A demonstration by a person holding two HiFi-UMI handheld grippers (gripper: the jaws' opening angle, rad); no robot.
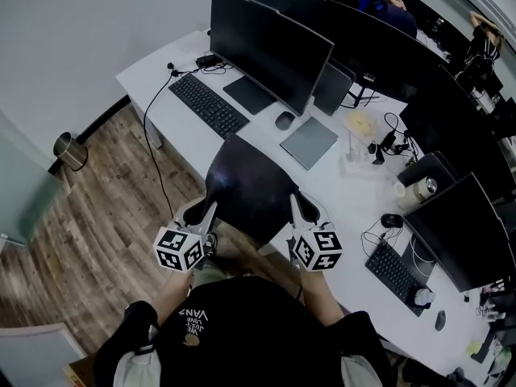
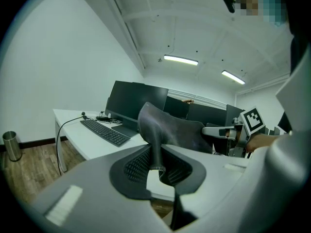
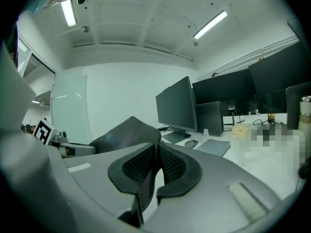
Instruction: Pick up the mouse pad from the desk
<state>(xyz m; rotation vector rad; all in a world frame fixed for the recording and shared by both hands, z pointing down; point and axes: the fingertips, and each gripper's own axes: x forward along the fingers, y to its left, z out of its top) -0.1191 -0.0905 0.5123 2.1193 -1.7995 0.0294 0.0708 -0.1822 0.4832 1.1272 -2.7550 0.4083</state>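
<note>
mouse pad (image 1: 250, 185) held off tabletop (image 1: 339, 192) | edges clamped by fingers of left gripper (image 1: 208, 214), right gripper (image 1: 298, 210) | pickup judged done

The mouse pad (image 1: 250, 184) is near-black with a grey sheen. The left gripper (image 1: 210, 210) and right gripper (image 1: 297, 206) are grey, their marker cubes (image 1: 179, 248) patterned in black-and-white squares, their pads (image 2: 138, 165) black with a fine mesh. The desk (image 1: 161, 75) is white. On it, the keyboard (image 1: 208, 105) at eleven o'clock is black and a flat pad (image 1: 309, 142) at one o'clock is grey. The floor (image 1: 97, 216) at nine o'clock is brown wood-grain planking.
</note>
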